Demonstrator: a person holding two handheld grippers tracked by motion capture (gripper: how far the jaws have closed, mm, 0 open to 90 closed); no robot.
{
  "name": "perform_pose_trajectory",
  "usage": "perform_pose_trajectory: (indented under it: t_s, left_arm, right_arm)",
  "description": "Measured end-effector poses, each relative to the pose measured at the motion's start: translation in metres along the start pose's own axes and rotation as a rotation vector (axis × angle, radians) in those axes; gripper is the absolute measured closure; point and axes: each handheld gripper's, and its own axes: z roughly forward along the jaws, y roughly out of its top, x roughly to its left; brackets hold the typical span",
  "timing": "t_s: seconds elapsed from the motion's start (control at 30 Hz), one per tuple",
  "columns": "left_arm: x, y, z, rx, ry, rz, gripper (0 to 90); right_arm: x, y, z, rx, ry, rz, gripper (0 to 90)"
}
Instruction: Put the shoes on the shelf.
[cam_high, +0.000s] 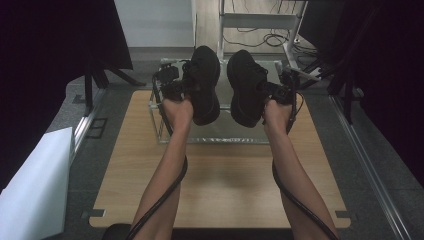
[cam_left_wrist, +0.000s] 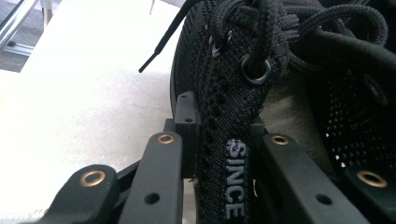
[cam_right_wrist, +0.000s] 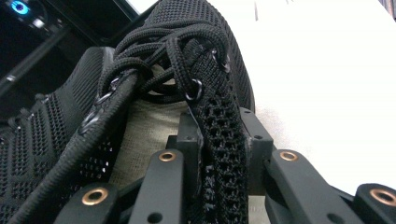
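Observation:
Two black knit shoes are held up above a clear rack (cam_high: 165, 127) at the far side of the wooden table (cam_high: 220, 175). The left shoe (cam_high: 204, 82) hangs from my left gripper (cam_high: 181, 86), whose jaws are shut on the shoe's collar edge (cam_left_wrist: 229, 154) marked "SINCE". The right shoe (cam_high: 246, 85) hangs from my right gripper (cam_high: 272, 91), with its jaws shut on the mesh collar (cam_right_wrist: 219, 144) beside the laces (cam_right_wrist: 173, 60). Soles face the high camera, toes pointing away and up.
A white box (cam_high: 35, 185) lies at the left of the table. Dark curtains flank both sides, and a metal frame with cables (cam_high: 260, 30) stands behind the rack. Gripper cables (cam_high: 295, 200) trail along both forearms.

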Motion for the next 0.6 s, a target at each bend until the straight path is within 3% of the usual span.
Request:
perform_pose_trajectory:
  t_s: [0.17, 0.3, 0.47, 0.6]
  left_arm:
    - [-0.014, -0.001, 0.014, 0.027, 0.039, 0.044, 72.9]
    - [-0.019, 0.000, 0.019, 0.032, 0.046, 0.052, 69.2]
    - [-0.020, 0.000, 0.024, 0.033, 0.028, 0.046, 63.3]
    - [-0.020, 0.001, 0.025, 0.042, 0.012, 0.047, 60.2]
  right_arm:
    - [0.005, -0.003, 0.012, 0.009, -0.038, -0.034, 73.0]
    - [0.006, -0.006, 0.017, 0.014, -0.052, -0.048, 70.8]
    - [0.008, -0.008, 0.021, 0.006, -0.041, -0.047, 62.8]
    - [0.012, -0.008, 0.024, 0.009, -0.041, -0.097, 56.9]
